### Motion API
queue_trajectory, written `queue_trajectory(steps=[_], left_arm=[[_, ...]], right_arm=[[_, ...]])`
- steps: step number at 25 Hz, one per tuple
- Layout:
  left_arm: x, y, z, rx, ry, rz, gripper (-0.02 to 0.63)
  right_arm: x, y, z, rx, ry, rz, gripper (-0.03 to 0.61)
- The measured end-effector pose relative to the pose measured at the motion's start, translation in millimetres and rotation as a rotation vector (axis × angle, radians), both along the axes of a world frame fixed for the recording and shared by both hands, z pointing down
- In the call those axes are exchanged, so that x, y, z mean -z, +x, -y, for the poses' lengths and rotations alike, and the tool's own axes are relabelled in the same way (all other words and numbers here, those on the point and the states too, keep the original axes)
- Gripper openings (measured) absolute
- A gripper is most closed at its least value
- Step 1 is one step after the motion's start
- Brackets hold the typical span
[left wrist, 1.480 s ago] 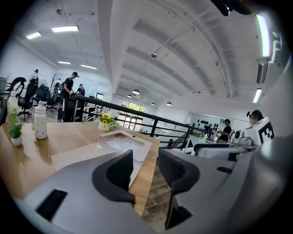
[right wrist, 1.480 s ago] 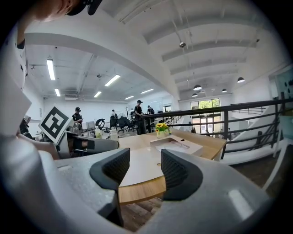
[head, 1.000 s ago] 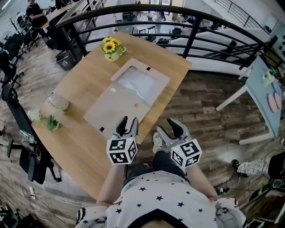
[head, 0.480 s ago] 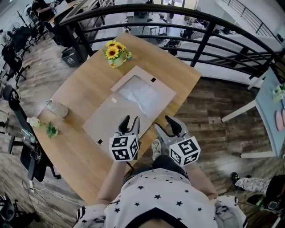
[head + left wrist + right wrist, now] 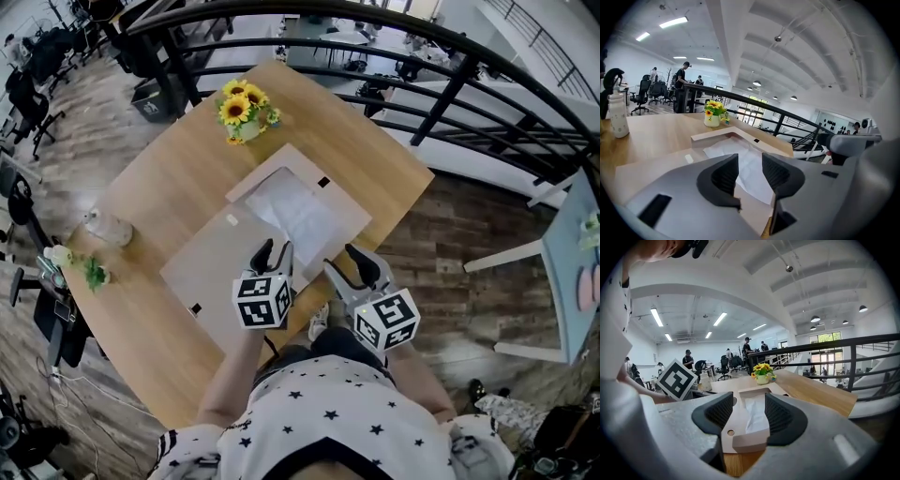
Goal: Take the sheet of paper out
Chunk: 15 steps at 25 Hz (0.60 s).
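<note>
- Here, the left gripper hovers above the flat cardboard flap, jaws a little apart with nothing between them.
- The creased sheet of paper lies inside the shallow cardboard box, just beyond both grippers.
- The right gripper hangs over the near edge of the table, jaws likewise parted and empty.

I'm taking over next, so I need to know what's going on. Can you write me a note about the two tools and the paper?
Left tool: open, holding nothing, above the near part of the brown board.
Right tool: open, holding nothing, by the board's near corner.
Sheet of paper: lies in the board's sunken frame on the table; neither tool touches it.
Done: nothing yet.
Left: grip the paper and take it out.
</note>
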<state>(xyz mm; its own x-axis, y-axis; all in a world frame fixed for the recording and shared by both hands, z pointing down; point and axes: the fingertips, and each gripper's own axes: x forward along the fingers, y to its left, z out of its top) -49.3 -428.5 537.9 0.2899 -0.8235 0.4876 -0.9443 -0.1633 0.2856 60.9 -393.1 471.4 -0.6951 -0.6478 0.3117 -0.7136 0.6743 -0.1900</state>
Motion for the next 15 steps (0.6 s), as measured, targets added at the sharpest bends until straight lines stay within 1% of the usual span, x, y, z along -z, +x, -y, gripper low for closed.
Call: queue_trajectory(steps=[10, 15], left_arm=[[-48.6, 0.7, 37.1, 0.056, -0.122, -0.013, 0.152], [-70.3, -2.2, 49.3, 0.093, -0.177, -0.003, 0.144]], right_arm=[[-20.9, 2.5, 36.6, 0.05, -0.053, -0.009, 0.196], [-28.8, 2.4, 46.4, 0.076, -0.074, -0.015, 0.196]])
